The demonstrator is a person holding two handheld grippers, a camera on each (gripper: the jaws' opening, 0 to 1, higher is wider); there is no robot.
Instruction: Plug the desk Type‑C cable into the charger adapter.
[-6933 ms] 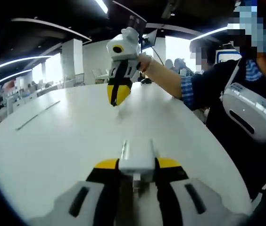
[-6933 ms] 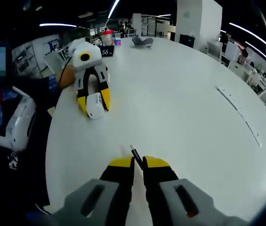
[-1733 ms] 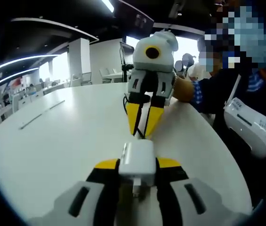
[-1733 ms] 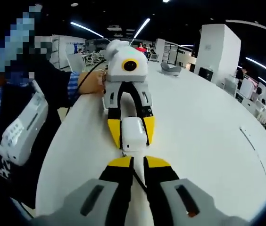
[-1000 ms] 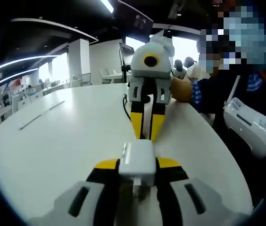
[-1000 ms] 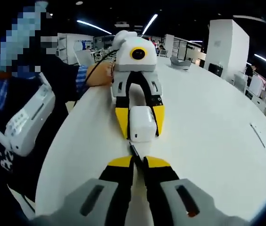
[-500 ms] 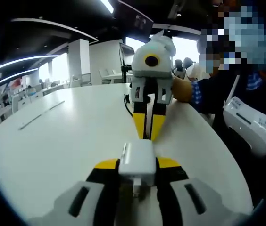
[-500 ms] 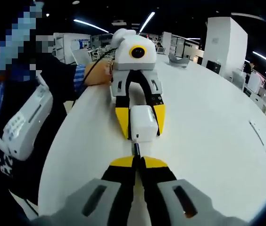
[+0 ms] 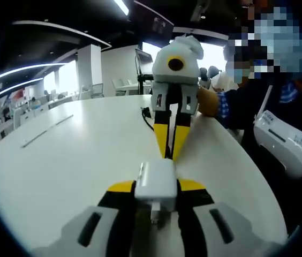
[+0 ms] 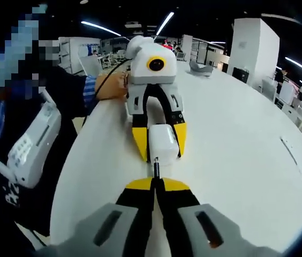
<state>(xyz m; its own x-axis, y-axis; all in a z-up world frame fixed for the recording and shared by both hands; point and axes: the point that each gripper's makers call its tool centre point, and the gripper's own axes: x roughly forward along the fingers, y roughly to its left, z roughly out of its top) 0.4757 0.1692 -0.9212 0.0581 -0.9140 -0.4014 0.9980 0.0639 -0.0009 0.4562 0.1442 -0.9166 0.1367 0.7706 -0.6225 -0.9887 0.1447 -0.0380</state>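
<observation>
Hand-held gripper on your right (image 10: 156,184) clamps the Type-C plug (image 10: 156,166) — keep it square to the charger adapter (image 10: 161,142) gripped by your left hand-held gripper (image 10: 158,151), then press straight in.

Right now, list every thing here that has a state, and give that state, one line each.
Charger adapter: clamped between the left gripper's jaws, held above the table.
Type-C cable plug: pinched by the right gripper, tip at the adapter's face; whether it is seated cannot be told.
Left gripper: shut on the adapter.
Right gripper: shut on the cable plug, pointing at the adapter.
White table: bare surface beneath both grippers.
</observation>
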